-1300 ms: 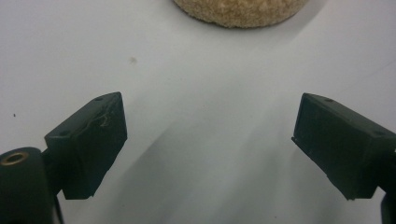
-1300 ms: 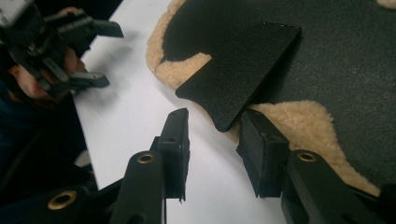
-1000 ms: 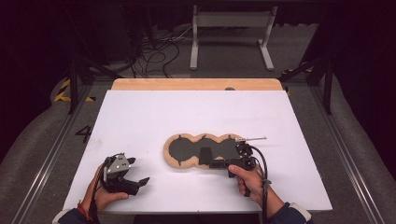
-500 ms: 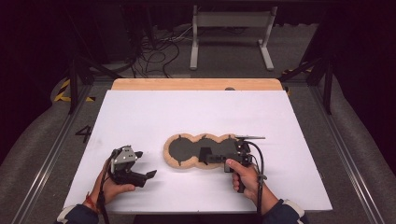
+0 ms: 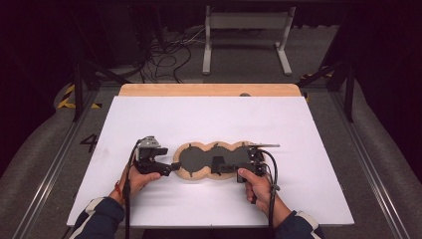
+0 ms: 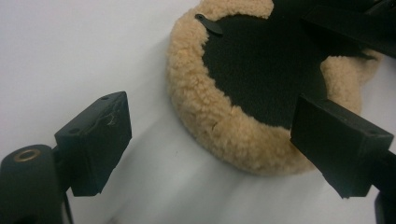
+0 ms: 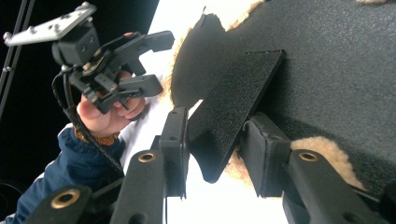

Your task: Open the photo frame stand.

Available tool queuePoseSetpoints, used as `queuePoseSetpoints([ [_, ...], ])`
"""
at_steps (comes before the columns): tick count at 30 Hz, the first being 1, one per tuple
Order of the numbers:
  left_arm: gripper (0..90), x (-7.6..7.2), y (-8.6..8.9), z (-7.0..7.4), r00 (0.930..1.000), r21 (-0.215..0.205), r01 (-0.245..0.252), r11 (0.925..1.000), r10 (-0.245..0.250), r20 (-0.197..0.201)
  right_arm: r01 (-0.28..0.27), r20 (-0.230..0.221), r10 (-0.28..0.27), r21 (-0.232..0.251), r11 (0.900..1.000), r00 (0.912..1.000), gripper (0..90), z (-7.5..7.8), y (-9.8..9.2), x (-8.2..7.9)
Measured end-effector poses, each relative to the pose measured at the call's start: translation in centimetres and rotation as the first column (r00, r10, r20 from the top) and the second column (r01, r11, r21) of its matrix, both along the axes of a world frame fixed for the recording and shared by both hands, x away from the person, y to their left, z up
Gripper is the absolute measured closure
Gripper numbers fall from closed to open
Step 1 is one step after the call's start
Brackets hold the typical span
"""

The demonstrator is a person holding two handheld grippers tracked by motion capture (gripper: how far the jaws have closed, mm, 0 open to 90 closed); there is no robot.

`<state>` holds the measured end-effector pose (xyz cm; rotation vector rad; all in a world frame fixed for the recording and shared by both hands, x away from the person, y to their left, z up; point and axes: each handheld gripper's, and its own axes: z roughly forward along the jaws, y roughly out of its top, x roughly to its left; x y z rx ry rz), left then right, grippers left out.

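Sheepskin pad [image 5: 211, 160], a three-lobed piece with a tan fleece rim and a black felt face, lies flat near the front middle of the white worktop [image 5: 209, 119], between the two hands. The right claw [image 5: 219, 166] reaches over the right lobe from the side, and in the right gripper view its jaws stand on both sides of a stiff black flap [image 7: 229, 112] that rises from the felt; the right pad seems to press on the flap, but a thin gap shows at the left one, so I cannot tell whether the grip is truly closed. The left claw [image 6: 210, 140] has its jaws wide apart, with the fleece edge of the left lobe between them and nothing pressed yet. As I judge it, the step in hand is to take the left end while the right hand keeps the flap steady. To do it well, the left claw should go a little further over the rim, so that one jaw passes under the fleece and the other comes down on the black felt, and only then close. A bite on the wool tips alone will probably slip, because the pile is soft and gives way. The right hand should keep quiet and not pull, otherwise the pad can slide on the smooth worktop and escape from the open jaws.
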<state>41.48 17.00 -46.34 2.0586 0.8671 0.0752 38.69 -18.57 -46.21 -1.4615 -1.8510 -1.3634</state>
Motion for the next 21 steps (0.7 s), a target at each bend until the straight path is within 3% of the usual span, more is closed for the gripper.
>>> queuePoseSetpoints([
  [1,14.1,0.21,-0.28,-0.22,1.0000,0.014,0.004,0.9999,-0.004,-0.009,0.001,0.002,-0.001,0.000,1.000,1.0000,62.6,0.03,0.03,-0.05],
  [2,13.4,0.30,-0.45,-0.39,0.9993,0.002,0.017,0.9999,-0.017,-0.033,-0.003,0.015,0.003,-0.002,1.000,0.9999,63.2,0.01,0.05,-0.09],
  [4,12.6,0.48,-0.71,-0.44,0.9987,-0.008,0.031,0.9995,-0.032,-0.041,-0.012,0.030,0.012,-0.008,1.000,0.9995,63.5,0.00,0.07,-0.10],
  [5,12.7,0.40,-0.81,-0.38,0.9985,-0.011,0.031,0.9995,-0.031,-0.045,-0.027,0.065,0.028,-0.019,0.999,0.9975,63.8,0.01,0.12,-0.12],
  [8,13.1,0.38,-0.79,-0.33,0.9972,-0.022,0.057,0.9981,-0.058,-0.046,-0.048,0.114,0.055,-0.060,0.997,0.9920,64.4,0.32,0.38,-0.18],
  [10,13.4,0.39,-0.76,-0.51,0.9948,-0.053,0.065,0.9965,-0.068,-0.075,-0.060,0.157,0.072,-0.079,0.995,0.9850,64.7,0.37,0.51,-0.21],
  [12,16.0,0.34,-0.80,-0.56,0.9921,-0.067,0.082,0.9943,-0.088,-0.089,-0.068,0.169,0.081,-0.083,0.994,0.9823,64.7,0.35,0.48,-0.19],
  [15,20.6,0.06,-1.24,-0.53,0.9881,-0.051,0.132,0.9899,-0.136,-0.072,-0.072,0.179,0.086,-0.079,0.994,0.9801,64.7,0.29,0.43,-0.20],
  [21,26.9,0.20,-0.76,-0.31,0.9871,-0.074,0.124,0.9896,-0.130,-0.093,-0.080,0.193,0.095,-0.085,0.993,0.9766,64.6,0.34,0.44,-0.26],
])
